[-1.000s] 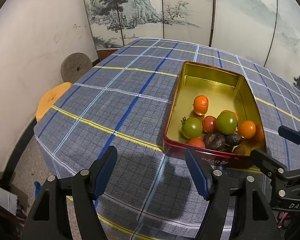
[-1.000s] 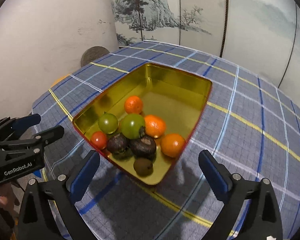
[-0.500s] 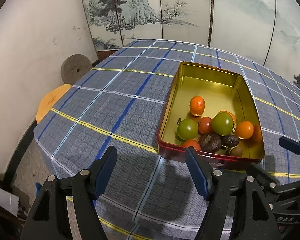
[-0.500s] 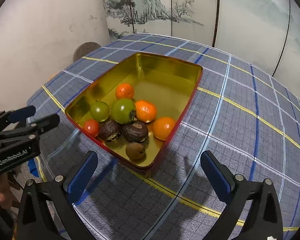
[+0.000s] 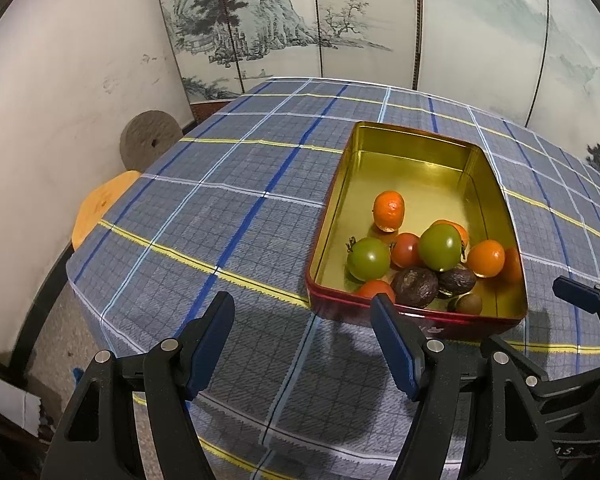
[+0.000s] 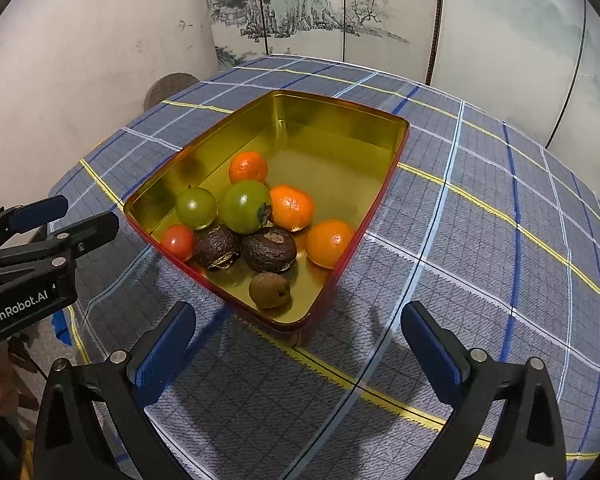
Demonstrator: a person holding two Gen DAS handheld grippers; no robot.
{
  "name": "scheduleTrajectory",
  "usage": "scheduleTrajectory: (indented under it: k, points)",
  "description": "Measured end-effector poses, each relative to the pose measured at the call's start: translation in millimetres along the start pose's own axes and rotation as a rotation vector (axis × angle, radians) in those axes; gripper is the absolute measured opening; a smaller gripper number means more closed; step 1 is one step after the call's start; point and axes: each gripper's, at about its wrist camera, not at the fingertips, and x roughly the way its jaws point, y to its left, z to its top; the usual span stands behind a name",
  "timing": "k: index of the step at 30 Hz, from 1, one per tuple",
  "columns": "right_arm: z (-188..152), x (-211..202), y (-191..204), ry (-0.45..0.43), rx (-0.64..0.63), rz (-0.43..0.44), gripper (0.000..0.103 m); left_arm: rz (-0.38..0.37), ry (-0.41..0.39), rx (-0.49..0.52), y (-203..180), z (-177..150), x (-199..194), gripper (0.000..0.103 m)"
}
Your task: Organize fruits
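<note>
A gold tin (image 6: 336,120) with red sides sat on a table with a blue checked cloth (image 6: 480,248). All the fruit lay in the tin, bunched up at its near end. There were two green tomatoes (image 6: 245,207), a small red tomato (image 6: 178,241), three oranges (image 6: 329,243), two dark wrinkly fruits (image 6: 269,250) and one little brown fruit (image 6: 269,290) close to the tin's near corner. The tin's far end was bare.

The right gripper (image 6: 296,340) hung over the cloth just in front of the tin's near corner. Its jaws were wide apart and held nothing. The left gripper (image 5: 300,332) hung by the tin's near left corner, open partway, with nothing in it.
</note>
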Motion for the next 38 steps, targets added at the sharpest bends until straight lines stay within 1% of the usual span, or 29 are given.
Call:
scheduleTrajectory:
  k: [18, 37, 38]
  points:
    - [-4, 4, 3, 0.016, -0.008, 0.014, 0.102, 0.016, -0.016, 0.026, -13, 2, 0, 0.071]
    - [-6, 9, 2, 0.03, -0.009, 0.012, 0.102, -0.018, -0.007, 0.037, -19, -1, 1, 0.071]
    - [-6, 9, 2, 0.03, -0.009, 0.012, 0.102, -0.02, -0.006, 0.036, -19, -1, 0, 0.072]
